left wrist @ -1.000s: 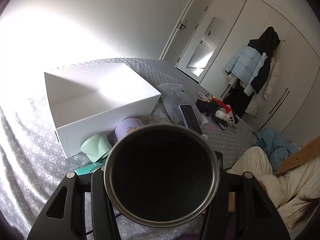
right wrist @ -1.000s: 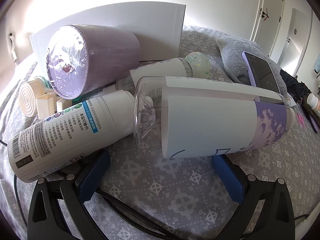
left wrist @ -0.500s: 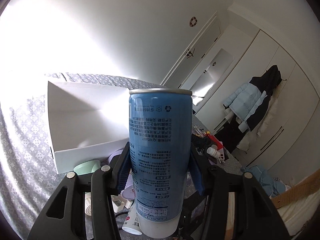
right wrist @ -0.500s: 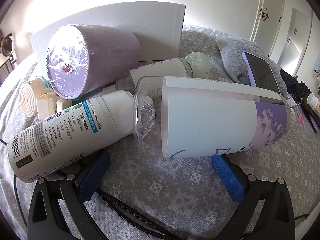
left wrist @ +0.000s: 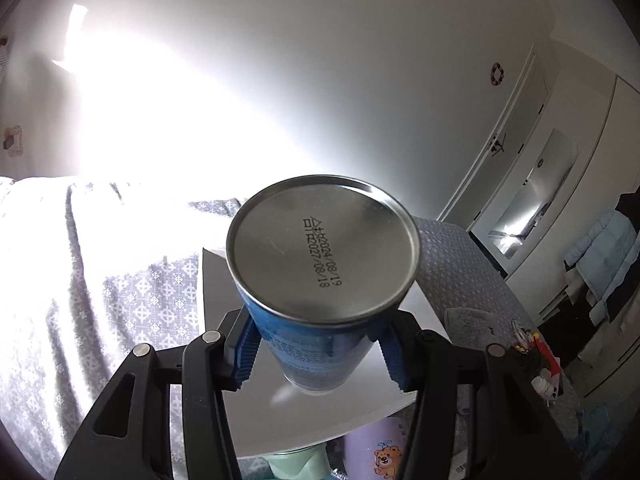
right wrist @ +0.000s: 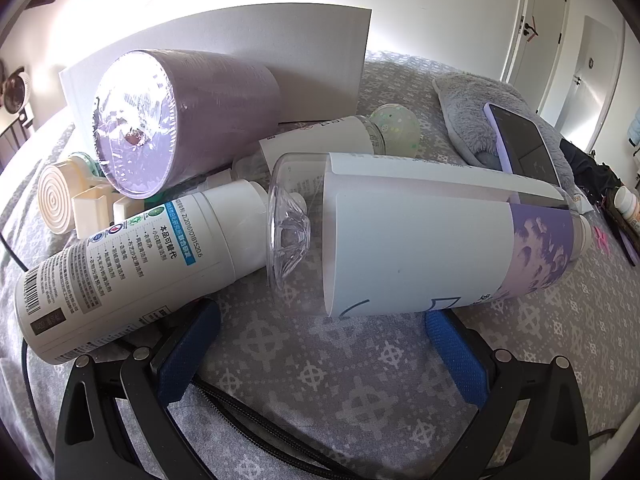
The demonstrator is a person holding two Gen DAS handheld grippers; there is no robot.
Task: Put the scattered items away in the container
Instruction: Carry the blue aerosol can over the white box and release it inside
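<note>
The white, open-topped cardboard container (left wrist: 320, 412) is sitting on the grey patterned bedspread (left wrist: 132, 312), and in the left wrist view it is lying directly below the held item. The left gripper (left wrist: 316, 354) is clamping its blue ribbed pads against the sides of a tall blue metal can (left wrist: 316, 344), whose silver end, stamped with dates, is facing the camera. The can is hanging over the container's white floor, apart from it. At the near edge of that view, a lilac cup with a cartoon bear (left wrist: 380, 452) and a mint green cup (left wrist: 296, 464) are showing just outside the container's near wall.

In the right wrist view the right gripper (right wrist: 322, 342) is resting low on the bedspread with its blue-padded jaws spread wide and gripping nothing. Just beyond them a big clear plastic bottle with a white and purple label (right wrist: 432, 236) is lying on its side across the gap, its base pointing left. A white spray can with printed text (right wrist: 124, 268) is lying to the left, its cap touching the bottle's base. Farther off, a lilac shrink-wrapped cylinder (right wrist: 176, 120) is leaning against the container's outer wall (right wrist: 320, 52), with a smaller clear bottle with a speckled round cap (right wrist: 352, 136) lying to its right. A phone in a purple case (right wrist: 520, 140) is resting on a grey fluffy pillow (right wrist: 468, 112) at the far right.
</note>
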